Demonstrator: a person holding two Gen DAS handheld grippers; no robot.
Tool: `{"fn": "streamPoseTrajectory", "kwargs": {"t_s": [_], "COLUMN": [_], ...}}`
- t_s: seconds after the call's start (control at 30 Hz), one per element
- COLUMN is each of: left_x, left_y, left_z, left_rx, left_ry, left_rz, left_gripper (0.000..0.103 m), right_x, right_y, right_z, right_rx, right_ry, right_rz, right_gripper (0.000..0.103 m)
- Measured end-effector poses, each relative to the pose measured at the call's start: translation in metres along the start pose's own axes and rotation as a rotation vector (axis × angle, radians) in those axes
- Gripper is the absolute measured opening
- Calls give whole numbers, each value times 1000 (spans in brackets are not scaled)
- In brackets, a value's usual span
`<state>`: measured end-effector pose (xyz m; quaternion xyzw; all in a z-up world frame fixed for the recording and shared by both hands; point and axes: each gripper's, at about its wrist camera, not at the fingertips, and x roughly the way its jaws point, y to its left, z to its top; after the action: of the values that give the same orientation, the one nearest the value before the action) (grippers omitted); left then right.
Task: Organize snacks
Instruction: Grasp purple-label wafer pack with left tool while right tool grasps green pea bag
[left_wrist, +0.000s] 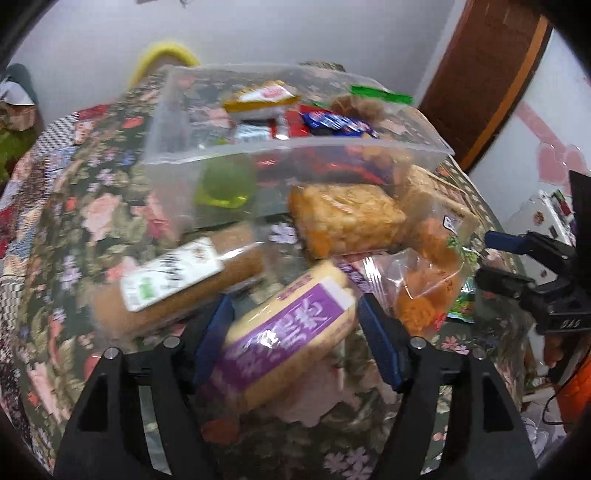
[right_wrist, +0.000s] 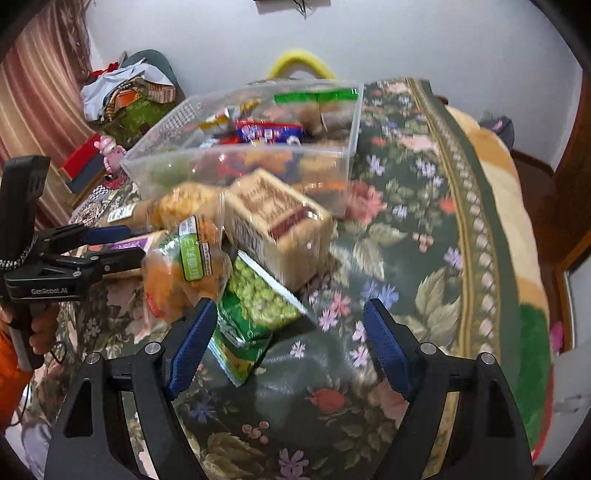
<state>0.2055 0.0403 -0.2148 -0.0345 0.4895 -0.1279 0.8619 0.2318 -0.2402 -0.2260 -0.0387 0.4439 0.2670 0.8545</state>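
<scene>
Left wrist view. The left gripper (left_wrist: 295, 314) stands released, its blue fingers (left_wrist: 214, 339) spread to either side of the purple-labelled pack (left_wrist: 284, 328) without visibly pressing it; the pack lies tilted on the floral tablecloth (left_wrist: 92, 206), in front of the clear plastic bin (left_wrist: 280, 147). Just left of the pack lies a brown roll with a white label (left_wrist: 173, 280). Between the pack and the bin rests a golden puffed-snack block (left_wrist: 343, 218), touching the bin's front wall. Right of that block sit a tan wrapped block (left_wrist: 436, 199) and a clear bag of orange pieces (left_wrist: 421, 291). The bin holds mixed snacks: a green jelly cup (left_wrist: 225, 181) against the front wall, a blue-wrapped bar (left_wrist: 340, 123) and a yellow-edged packet (left_wrist: 262, 98) higher up (labels blurred, not readable). The right gripper (left_wrist: 491, 254) shows at the right edge, well right of the bin.

Right wrist view. The right gripper (right_wrist: 290, 332) is likewise released, fingers wide apart, nothing between them but tablecloth (right_wrist: 406, 229). Its left finger (right_wrist: 192, 347) sits just beside a green pea packet (right_wrist: 255, 314), which lies in front of the bin (right_wrist: 243, 147). The tan wrapped block (right_wrist: 277, 225) lies tilted between packet and bin. Left of the packet sits the bag of orange pieces (right_wrist: 181, 273). The left gripper (right_wrist: 110, 247) enters from the left edge, jaws parted, with the purple-labelled pack (right_wrist: 133, 243) between them.
</scene>
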Motion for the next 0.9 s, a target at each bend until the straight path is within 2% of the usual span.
{"fn": "streamPoseTrajectory", "kwargs": {"t_s": [0.1, 0.23, 0.3, 0.37, 0.4, 0.5, 0.57, 0.73, 0.9], "left_x": [14, 14, 12, 10, 8, -2, -7, -18, -18], "left_y": [-4, -6, -10, -13, -14, -13, -14, -28, -32], "left_z": [2, -3, -11, -19, -23, -36, -43, -59, -57], "left_rx": [-5, -1, 25, 45, 51, 34, 18, 23, 30], "left_ry": [32, 22, 19, 15, 10, -3, -6, -24, -21], "left_rz": [-23, -8, 21, 56, 72, 91, 104, 136, 148], "left_gripper": [72, 72, 72, 71, 71, 61, 51, 45, 45], "right_x": [5, 15, 19, 20, 19, 17, 14, 4, -7], "right_y": [-4, -4, -1, -1, 0, 2, 4, 8, 7], "right_z": [0, 0, -4, -5, -6, -9, -12, -20, -24], "right_rx": [28, 46, 64, 82, 83, 88, 81, 76, 70], "right_ry": [-1, 16, 28, 24, 21, 24, 24, 9, 16], "right_rz": [14, 31, 71, 94, 98, 126, 124, 117, 110], "right_gripper": [79, 78, 69, 65, 58, 44, 40, 36, 37]}}
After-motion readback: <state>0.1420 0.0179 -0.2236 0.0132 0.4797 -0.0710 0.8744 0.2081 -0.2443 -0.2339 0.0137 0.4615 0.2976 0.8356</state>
